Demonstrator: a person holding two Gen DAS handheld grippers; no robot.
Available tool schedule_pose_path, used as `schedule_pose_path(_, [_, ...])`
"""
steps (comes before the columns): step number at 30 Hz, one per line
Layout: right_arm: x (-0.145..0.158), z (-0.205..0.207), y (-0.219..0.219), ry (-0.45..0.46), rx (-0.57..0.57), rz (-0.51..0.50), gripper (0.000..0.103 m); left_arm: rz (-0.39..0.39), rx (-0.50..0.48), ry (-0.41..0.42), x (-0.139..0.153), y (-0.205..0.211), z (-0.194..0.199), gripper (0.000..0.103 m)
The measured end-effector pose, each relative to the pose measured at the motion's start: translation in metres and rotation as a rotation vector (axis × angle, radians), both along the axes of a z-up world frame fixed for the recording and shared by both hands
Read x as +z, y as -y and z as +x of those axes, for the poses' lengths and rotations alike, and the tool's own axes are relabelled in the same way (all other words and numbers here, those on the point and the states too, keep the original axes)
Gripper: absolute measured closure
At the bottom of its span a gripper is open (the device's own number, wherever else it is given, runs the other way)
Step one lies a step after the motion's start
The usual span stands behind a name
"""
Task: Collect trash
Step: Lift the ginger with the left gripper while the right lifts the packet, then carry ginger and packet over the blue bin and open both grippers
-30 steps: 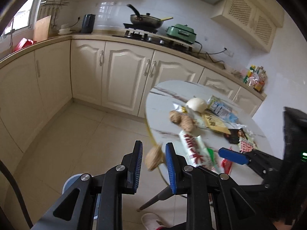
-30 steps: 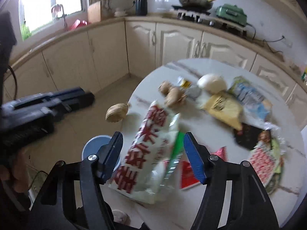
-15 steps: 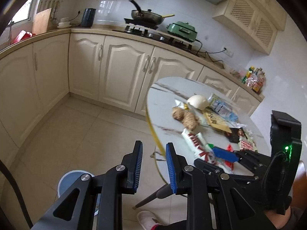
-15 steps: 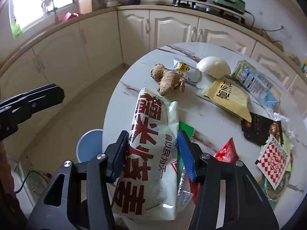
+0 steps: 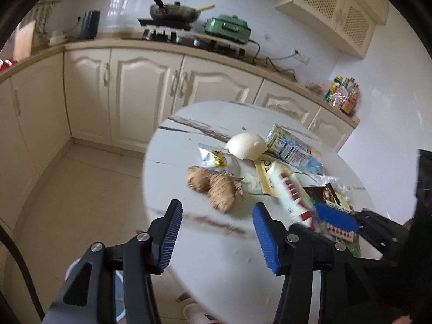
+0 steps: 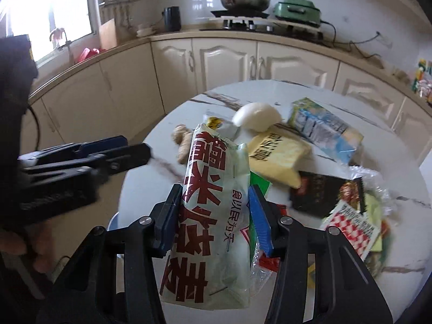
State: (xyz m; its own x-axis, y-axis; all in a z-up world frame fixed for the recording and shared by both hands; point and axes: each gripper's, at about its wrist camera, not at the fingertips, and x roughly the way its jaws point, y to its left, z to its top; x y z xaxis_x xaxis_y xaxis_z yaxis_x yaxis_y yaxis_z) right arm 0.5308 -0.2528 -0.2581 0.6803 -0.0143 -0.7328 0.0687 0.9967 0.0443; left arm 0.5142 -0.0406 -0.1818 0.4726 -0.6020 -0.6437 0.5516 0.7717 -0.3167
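- Marble-patterned round table spreads ahead of and below both grippers, with the litter bunched on its far right part; clearing it looks well short of finished.
- Pale blue bin, only a sliver showing, sits on the floor below the table edge, to the left of the right gripper's fingers; it is probably where the trash goes.
- White rice-snack bag with red lettering is clamped crosswise by the right gripper, both pads pressing its sides, so the step in hand is lifting this bag off.
- Next, I judge, the bag must swing left over the bin before letting go.
- Left gripper is empty, its jaws opening to a middling gap.
- Ginger root lies just ahead of its fingertips, apart from them; a possible next grab.
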Motion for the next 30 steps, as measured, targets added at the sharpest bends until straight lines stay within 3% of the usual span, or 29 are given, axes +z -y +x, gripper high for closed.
schedule_pose_path(6, [0.005, 0.010, 0.019, 0.037, -0.025, 0.019, 0.056, 0.052, -0.007, -0.044, -0.016, 0.045, 0.032, 0.054])
schedule_pose_path(11, [0.002, 0.017, 0.028, 0.042, -0.040, 0.033, 0.056, 0.154, 0.006, 0.018, -0.017, 0.074, 0.043, 0.061])
schedule_pose_path(16, [-0.002, 0.019, 0.032, 0.035, -0.047, 0.040, 0.056, 0.194, -0.002, 0.059, -0.020, 0.089, 0.044, 0.065])
schedule_pose_path(17, [-0.002, 0.018, 0.032, 0.038, -0.049, 0.040, 0.056, 0.191, -0.014, 0.060, -0.021, 0.091, 0.040, 0.073])
schedule_pose_path(24, [0.005, 0.015, 0.028, 0.052, -0.050, 0.023, 0.056, 0.103, -0.027, 0.029, -0.033, 0.071, 0.039, 0.073])
schedule_pose_path(30, [0.020, 0.015, 0.016, 0.075, -0.033, -0.002, 0.056, 0.018, 0.000, 0.083, -0.008, 0.022, 0.017, 0.073])
